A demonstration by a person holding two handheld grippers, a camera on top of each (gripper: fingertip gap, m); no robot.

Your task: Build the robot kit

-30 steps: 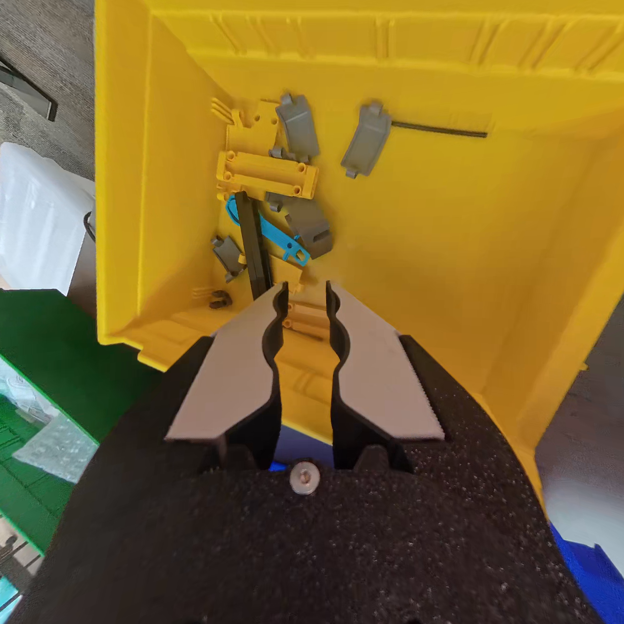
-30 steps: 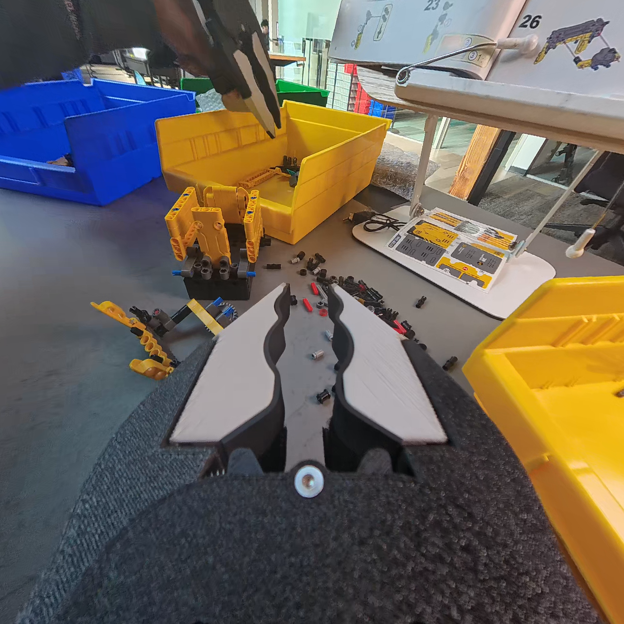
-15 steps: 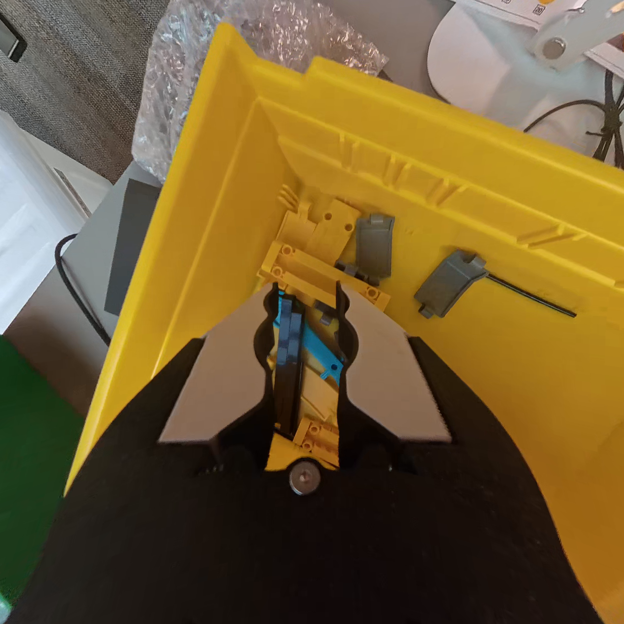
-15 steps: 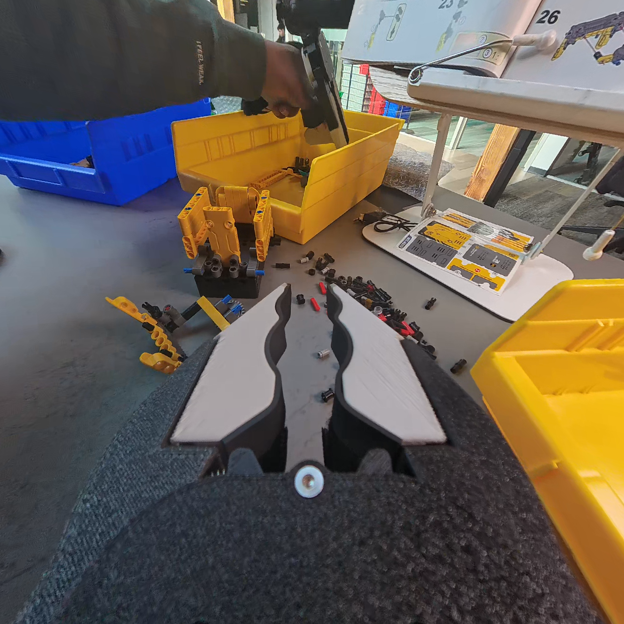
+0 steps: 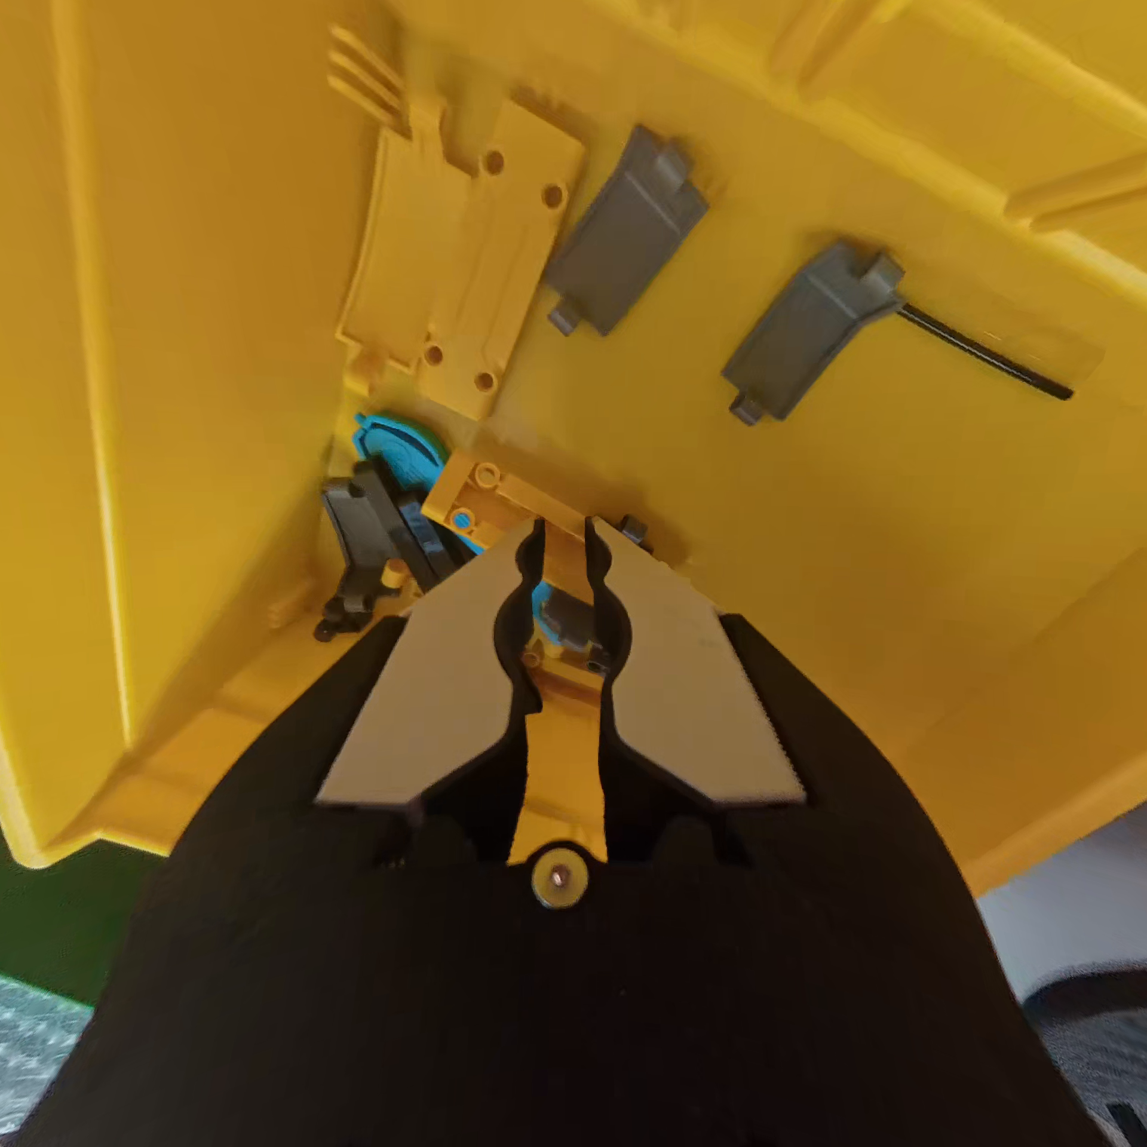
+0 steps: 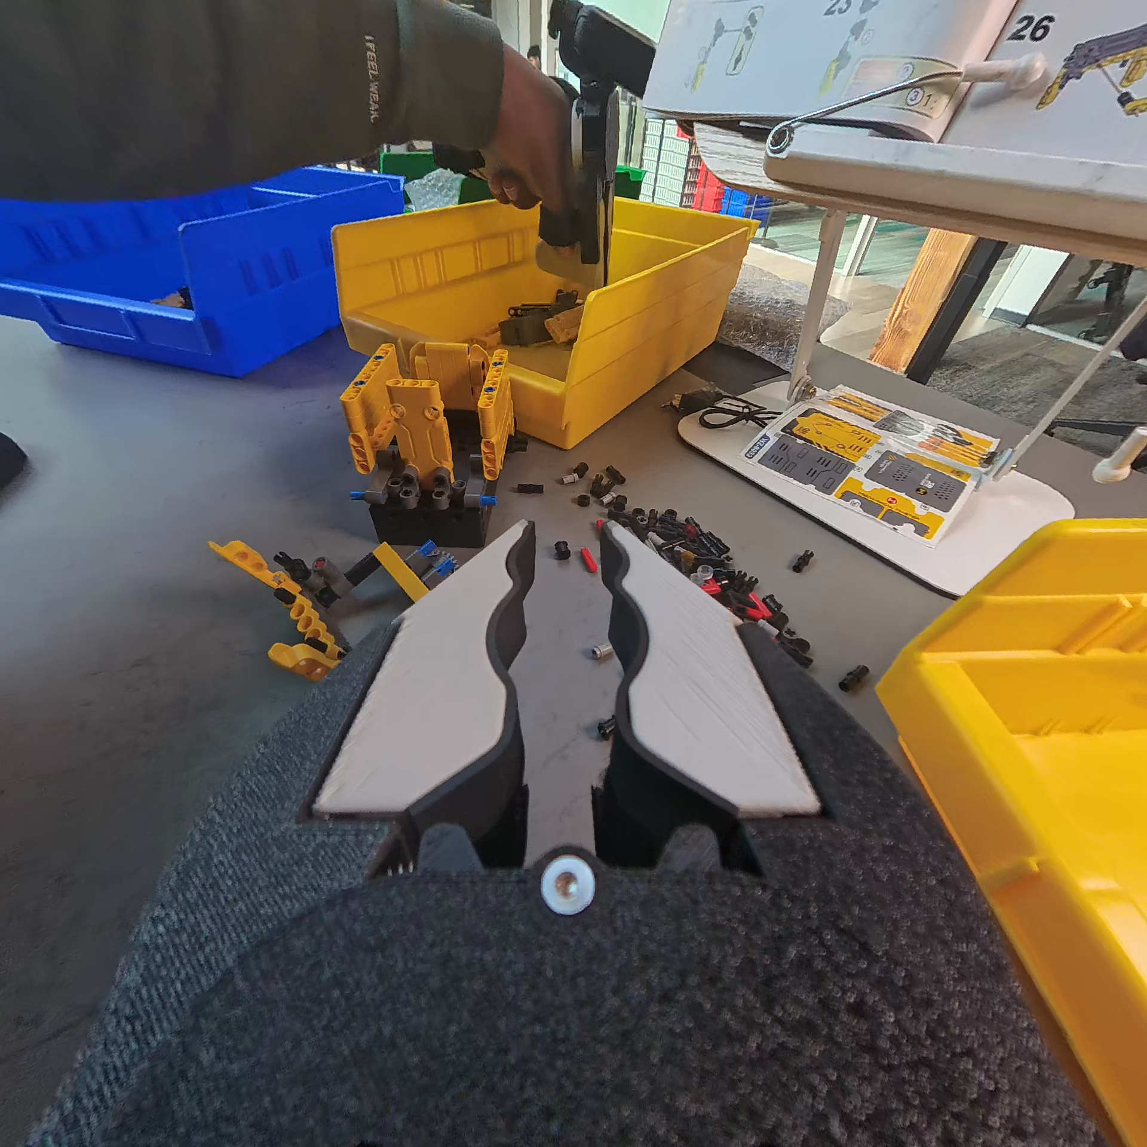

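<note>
Yellow beam (image 5: 496, 496) is clamped at the tips of the left gripper (image 5: 563, 527) inside the yellow bin (image 5: 186, 310). Right gripper (image 6: 566, 527) is held parted, empty, above grey table (image 6: 124, 683).

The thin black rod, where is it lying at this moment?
In the left wrist view the thin black rod lies on the floor of the yellow bin, at the upper right, its end by the right-hand grey panel.
</note>
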